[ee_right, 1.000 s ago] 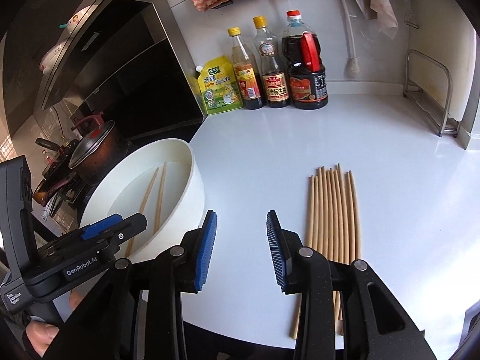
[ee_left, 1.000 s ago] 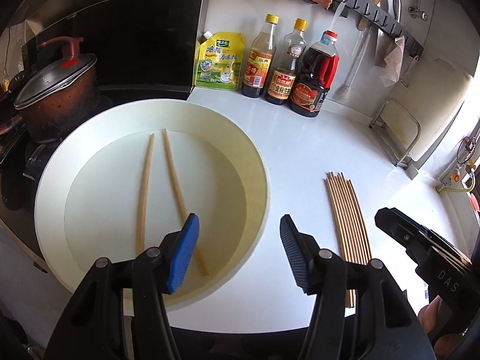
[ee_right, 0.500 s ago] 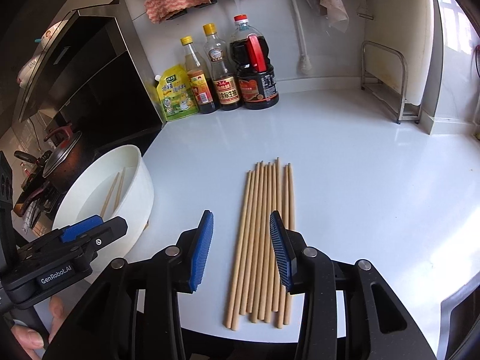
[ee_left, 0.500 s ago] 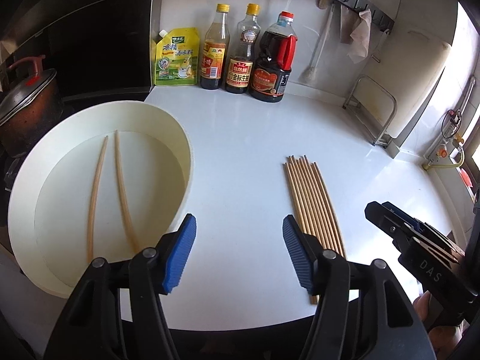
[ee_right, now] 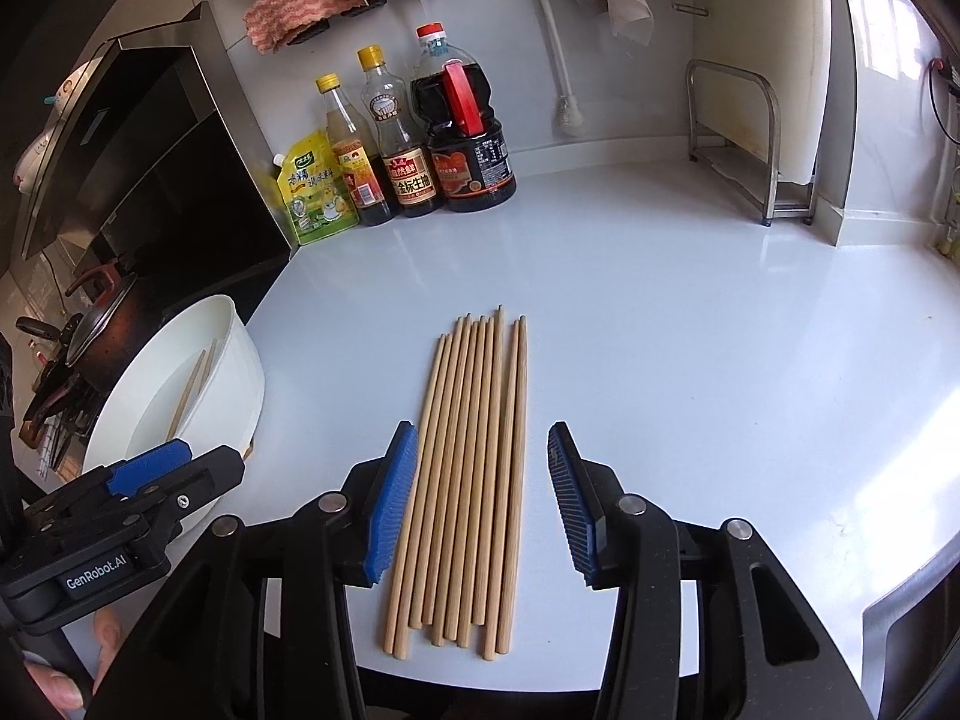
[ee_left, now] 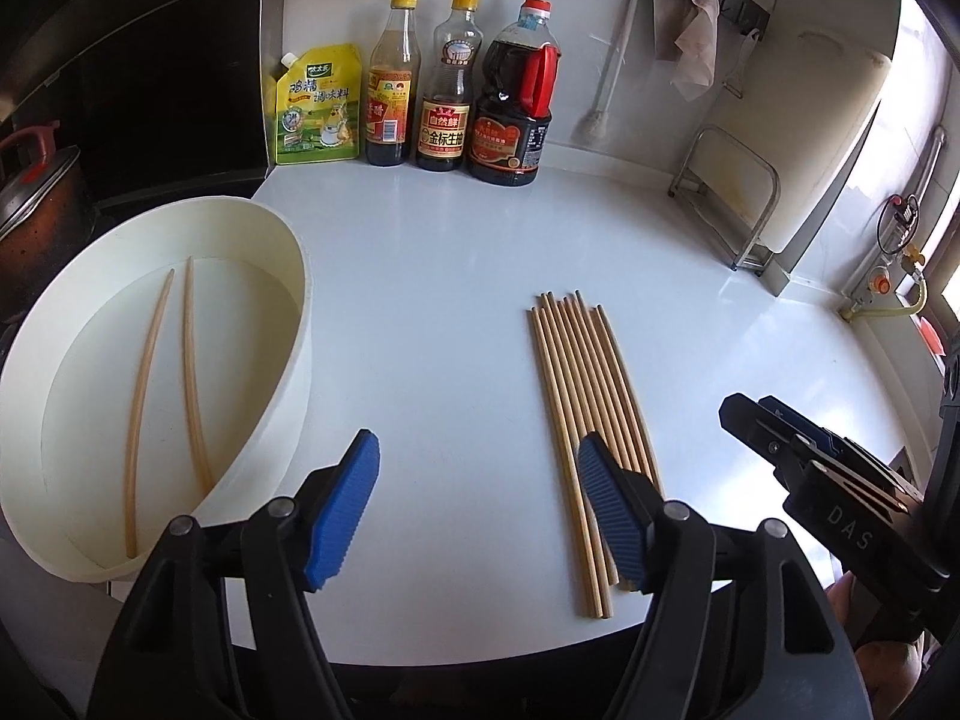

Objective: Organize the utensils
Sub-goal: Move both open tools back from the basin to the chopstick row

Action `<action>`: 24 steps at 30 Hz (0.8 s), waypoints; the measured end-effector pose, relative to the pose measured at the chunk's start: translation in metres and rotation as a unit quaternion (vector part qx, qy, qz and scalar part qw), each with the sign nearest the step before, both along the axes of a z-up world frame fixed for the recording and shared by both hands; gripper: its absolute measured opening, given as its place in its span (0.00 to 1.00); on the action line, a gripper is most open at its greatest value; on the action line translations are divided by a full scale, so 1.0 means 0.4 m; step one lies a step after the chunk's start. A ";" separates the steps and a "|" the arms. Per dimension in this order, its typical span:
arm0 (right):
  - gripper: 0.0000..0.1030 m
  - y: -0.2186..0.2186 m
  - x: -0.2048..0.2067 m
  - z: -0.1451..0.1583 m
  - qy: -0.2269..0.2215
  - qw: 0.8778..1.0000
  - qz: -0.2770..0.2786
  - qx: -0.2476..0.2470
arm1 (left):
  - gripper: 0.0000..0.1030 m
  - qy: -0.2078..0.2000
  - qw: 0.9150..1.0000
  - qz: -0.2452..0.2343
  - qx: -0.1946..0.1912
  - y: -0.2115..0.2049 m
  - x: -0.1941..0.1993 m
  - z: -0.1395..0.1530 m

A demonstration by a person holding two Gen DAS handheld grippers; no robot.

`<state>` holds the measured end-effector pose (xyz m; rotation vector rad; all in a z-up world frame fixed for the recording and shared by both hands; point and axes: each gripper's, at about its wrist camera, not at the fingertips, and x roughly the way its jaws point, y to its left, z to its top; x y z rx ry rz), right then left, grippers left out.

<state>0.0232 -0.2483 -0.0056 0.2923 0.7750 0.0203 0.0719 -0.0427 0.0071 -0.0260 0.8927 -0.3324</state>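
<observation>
Several wooden chopsticks (ee_right: 474, 456) lie side by side on the white counter; they also show in the left wrist view (ee_left: 585, 408). Two more chopsticks (ee_left: 165, 396) lie in a white basin (ee_left: 300, 324) at the left, also seen in the right wrist view (ee_right: 237, 372). My right gripper (ee_right: 480, 504) is open and empty, its jaws straddling the near half of the bundle. My left gripper (ee_left: 480, 510) is open and empty over the counter between basin and bundle. The right gripper shows at the right of the left wrist view (ee_left: 828, 480).
Three sauce bottles (ee_left: 456, 84) and a yellow seasoning pouch (ee_left: 315, 105) stand at the back wall. A metal rack (ee_right: 750, 144) stands at the back right. A lidded pot (ee_left: 33, 198) sits on the stove left of the basin. The counter's front edge is close below the grippers.
Both grippers moved right. The left one left the basin and is now over the counter. The right one came over the chopstick bundle and its jaws opened wider.
</observation>
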 end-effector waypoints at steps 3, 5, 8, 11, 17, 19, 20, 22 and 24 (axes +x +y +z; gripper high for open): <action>0.45 -0.007 0.007 -0.008 0.003 1.000 0.001 -0.001 | 0.66 0.005 1.000 -0.003 0.004 -0.016 0.004 -0.011; 0.45 -0.014 0.010 -0.015 0.005 1.000 0.000 -0.002 | 0.66 0.007 1.000 -0.004 0.006 -0.025 0.007 -0.019; 0.46 -0.030 0.013 -0.029 0.009 1.000 -0.005 0.004 | 0.67 0.010 1.000 -0.006 0.010 -0.039 0.013 -0.027; 0.47 -0.047 0.015 -0.041 0.012 1.000 -0.012 0.009 | 0.69 0.012 1.000 -0.007 0.013 -0.052 0.015 -0.035; 0.53 -0.075 0.019 -0.072 0.021 1.000 -0.019 0.014 | 0.71 0.016 1.000 -0.008 0.025 -0.076 0.021 -0.054; 0.53 -0.080 0.023 -0.081 0.025 0.999 -0.019 0.013 | 0.72 0.018 0.999 -0.006 0.027 -0.083 0.025 -0.061; 0.53 -0.082 0.023 -0.087 0.027 0.999 -0.019 0.012 | 0.72 0.017 0.999 -0.005 0.027 -0.085 0.026 -0.064; 0.53 -0.083 0.028 -0.099 0.033 0.999 -0.018 0.009 | 0.73 0.016 0.999 -0.004 0.032 -0.092 0.029 -0.072; 0.53 -0.080 0.034 -0.113 0.040 0.999 -0.016 -0.001 | 0.77 0.012 0.999 -0.002 0.040 -0.097 0.034 -0.085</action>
